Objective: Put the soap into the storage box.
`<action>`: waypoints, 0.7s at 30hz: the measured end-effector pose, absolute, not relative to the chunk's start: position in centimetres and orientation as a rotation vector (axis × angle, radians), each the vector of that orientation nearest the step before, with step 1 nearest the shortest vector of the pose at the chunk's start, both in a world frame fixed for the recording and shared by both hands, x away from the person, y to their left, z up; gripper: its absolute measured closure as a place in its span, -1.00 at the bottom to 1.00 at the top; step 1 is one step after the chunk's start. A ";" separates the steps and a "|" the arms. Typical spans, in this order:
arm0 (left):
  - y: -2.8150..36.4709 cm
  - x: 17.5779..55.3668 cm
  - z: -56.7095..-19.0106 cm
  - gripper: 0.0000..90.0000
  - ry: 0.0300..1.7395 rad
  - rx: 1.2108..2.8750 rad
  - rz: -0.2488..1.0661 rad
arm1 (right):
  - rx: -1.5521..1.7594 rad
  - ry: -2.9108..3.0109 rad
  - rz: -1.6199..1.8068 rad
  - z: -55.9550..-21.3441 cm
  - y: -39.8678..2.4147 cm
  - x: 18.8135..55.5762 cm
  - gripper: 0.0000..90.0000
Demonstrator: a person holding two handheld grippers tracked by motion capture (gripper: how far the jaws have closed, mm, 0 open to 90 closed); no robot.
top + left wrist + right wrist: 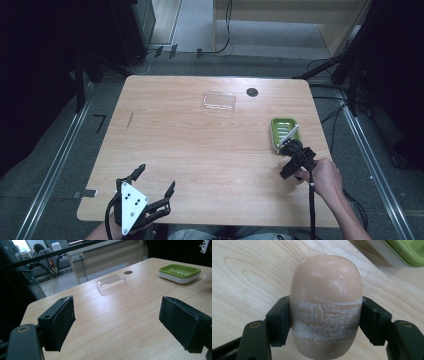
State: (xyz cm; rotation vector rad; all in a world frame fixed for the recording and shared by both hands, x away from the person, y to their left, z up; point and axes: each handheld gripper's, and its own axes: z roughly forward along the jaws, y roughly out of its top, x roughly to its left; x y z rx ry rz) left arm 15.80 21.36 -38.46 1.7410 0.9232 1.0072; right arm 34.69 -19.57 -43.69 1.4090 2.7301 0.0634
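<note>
A beige bar of soap, scuffed white around its middle, sits between the pads of my right gripper, which is shut on it just above the wooden table. In the high view my right gripper is at the near edge of the green soap dish, held by a hand at the right. The dish shows close at the upper right in the right gripper view. My left gripper stands open at the near left, nothing between its pads.
A clear plastic lid lies at the far middle of the table, with a dark round hole in the tabletop to its right. Cables and dark stands surround the table on the floor.
</note>
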 end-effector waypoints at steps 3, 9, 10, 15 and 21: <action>21.3 15.8 -38.5 -0.69 0.923 1.742 1.007 | 1.428 2.723 0.065 -43.5 -19.6 34.7 -0.26; 21.3 15.8 -38.5 -0.69 0.922 1.744 1.006 | 1.442 2.719 0.071 -43.2 -19.9 35.1 -0.26; 21.3 15.8 -38.5 -0.69 0.922 1.743 1.005 | 1.442 2.718 0.074 -43.2 -19.9 35.2 -0.26; 21.3 15.8 -38.5 -0.69 0.922 1.745 1.005 | 1.446 2.714 0.063 -43.0 -20.1 35.5 -0.26; 21.3 15.8 -38.5 -0.69 0.922 1.745 1.005 | 1.468 2.702 0.064 -42.7 -20.3 35.8 -0.26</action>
